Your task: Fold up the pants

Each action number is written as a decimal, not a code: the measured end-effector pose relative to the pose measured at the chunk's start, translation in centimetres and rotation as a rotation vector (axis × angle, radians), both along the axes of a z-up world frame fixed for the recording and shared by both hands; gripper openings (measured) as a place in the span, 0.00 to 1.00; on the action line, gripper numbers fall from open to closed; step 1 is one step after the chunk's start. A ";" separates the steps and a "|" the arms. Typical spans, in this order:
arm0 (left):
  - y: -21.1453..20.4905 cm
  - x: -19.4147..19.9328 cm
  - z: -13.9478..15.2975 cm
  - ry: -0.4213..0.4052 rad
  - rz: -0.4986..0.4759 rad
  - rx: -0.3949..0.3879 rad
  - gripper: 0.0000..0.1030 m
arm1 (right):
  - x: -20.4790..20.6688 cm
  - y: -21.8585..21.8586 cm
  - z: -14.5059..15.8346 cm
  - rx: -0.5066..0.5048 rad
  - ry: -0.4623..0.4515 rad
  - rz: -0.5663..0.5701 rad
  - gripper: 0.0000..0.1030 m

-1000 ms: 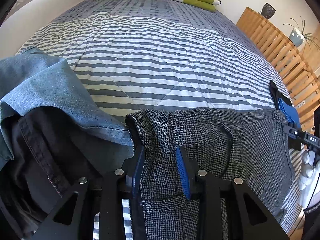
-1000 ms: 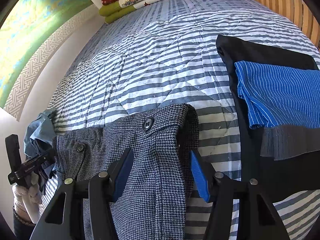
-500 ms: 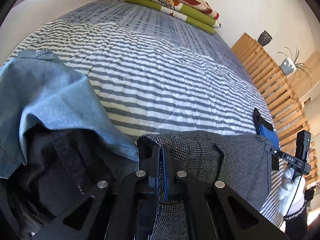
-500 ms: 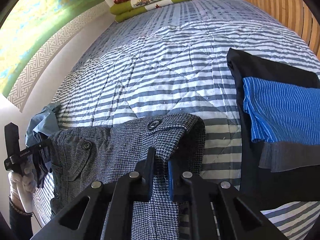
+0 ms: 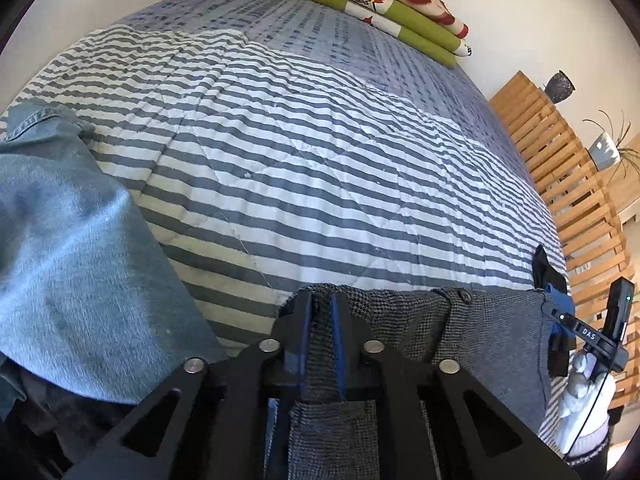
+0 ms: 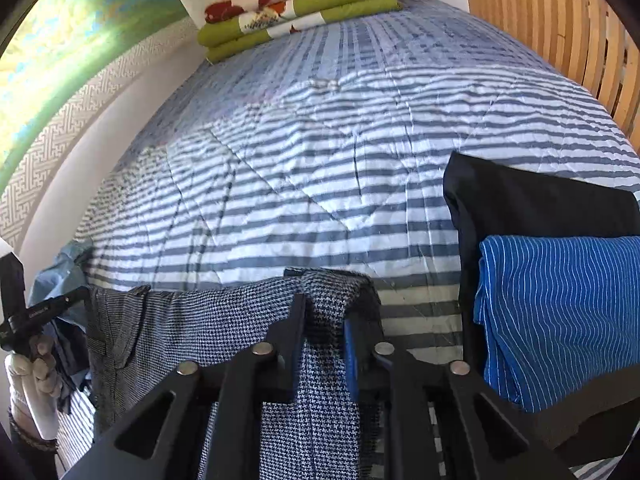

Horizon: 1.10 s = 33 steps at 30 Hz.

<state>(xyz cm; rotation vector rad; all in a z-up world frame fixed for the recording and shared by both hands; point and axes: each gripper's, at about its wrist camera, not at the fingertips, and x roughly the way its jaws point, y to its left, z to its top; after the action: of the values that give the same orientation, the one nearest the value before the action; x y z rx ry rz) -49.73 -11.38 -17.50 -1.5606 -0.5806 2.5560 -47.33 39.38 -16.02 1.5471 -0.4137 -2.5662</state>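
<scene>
Striped quilt [image 5: 304,184] on a bed fills both wrist views, grey and white bands with a blue-patterned section toward the far end. Nearest: left gripper [image 5: 320,312] is clamped on one end of the waistband of the houndstooth pants [image 5: 492,320], blue pads pinching a fold of cloth with only fabric between them. Right gripper [image 6: 324,320] grips the other waistband end the same way, fingers nearly closed on a bunched fold. Pants hang stretched between the two grippers at the near edge of the bed, waistband running roughly straight across, a dark button [image 5: 464,294] visible on it, the rest dropping out of frame below. In the left view the right gripper shows at the far right, held by a white-gloved hand [image 5: 580,404]; in the right view the left gripper shows at the far left, also held by a gloved hand [image 6: 32,380]. Just left of the pants lies a light blue denim garment [image 5: 68,264] over something dark. Right of the pants, a black garment [image 6: 520,200] lies on the quilt with a folded blue pinstriped cloth [image 6: 560,312] on top. Middle of the quilt is bare. Far end: folded green bedding [image 6: 296,4] with red and white print, stacked against the wall. Wooden slatted panel [image 5: 568,184] runs along the right side of the bed; a dark vase [image 5: 560,86] and a potted plant [image 5: 608,146] stand beyond it.
</scene>
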 end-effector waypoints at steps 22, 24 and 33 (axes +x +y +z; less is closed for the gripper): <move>17.9 38.8 0.5 -0.060 -0.438 0.151 0.60 | 32.9 -1.3 0.3 -0.178 -0.114 0.202 0.27; 20.4 39.8 0.7 -0.060 -0.457 0.173 0.62 | 32.4 -0.9 -0.6 -0.263 -0.128 0.139 0.34; 26.1 39.4 -1.1 -0.099 -0.420 0.017 0.26 | 30.2 -2.3 -4.8 -0.440 -0.210 0.028 0.38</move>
<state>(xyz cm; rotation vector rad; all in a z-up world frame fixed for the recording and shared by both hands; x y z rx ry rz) -10.28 14.75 -18.60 -1.6080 -0.2462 2.1683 -17.15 37.05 -20.84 1.6311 -0.9002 -2.1026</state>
